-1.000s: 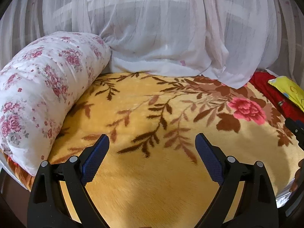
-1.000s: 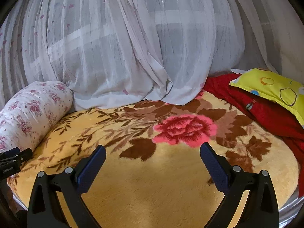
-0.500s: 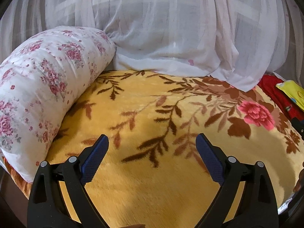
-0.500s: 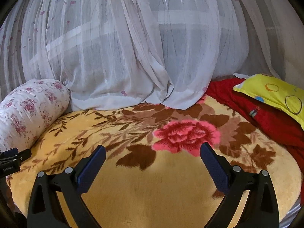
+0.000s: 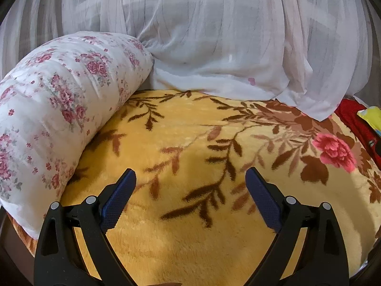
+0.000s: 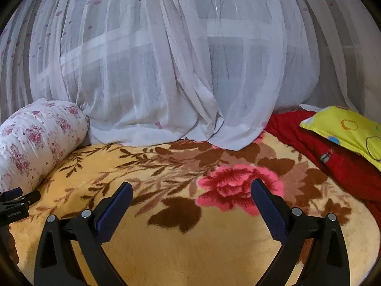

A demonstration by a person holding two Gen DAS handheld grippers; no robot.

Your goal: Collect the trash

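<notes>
Sheer white curtain with small pink dots [image 6: 181, 71] fills the back of both views; its hem pools onto the bed.

Bed covered by a plush yellow blanket with brown leaf and pink flower print [image 5: 181, 128]. Surface looks smooth in both views.

Long white bolster pillow with pink rose print [image 5: 54, 109] lies along the left edge of the blanket, its far end touching the curtain hem.

Red fabric [image 6: 338, 164] is bunched along the right edge of the bed, and a yellow cushion with circle print [image 6: 345, 128] rests on it.

Left gripper [image 5: 190, 186]: fingers spread wide, nothing between them, hovering above the blanket near the bolster. Right gripper [image 6: 191, 195]: fingers spread wide, empty, above the pink flower. The tip of the left gripper shows at the left edge of the right wrist view.

Trash: none identifiable in either view. A small multicoloured mark on the red fabric is too small to tell whether it is litter, a label or print.

Judgement: step in hand is search, task at its start. To do it well, keep both sets of fingers spread, sweep the views slowly along the bolster seam, the curtain hem and the folds of red fabric, where scraps could hide. Busy print may mask small pieces; approach low before pinching, so plush is not caught.
</notes>
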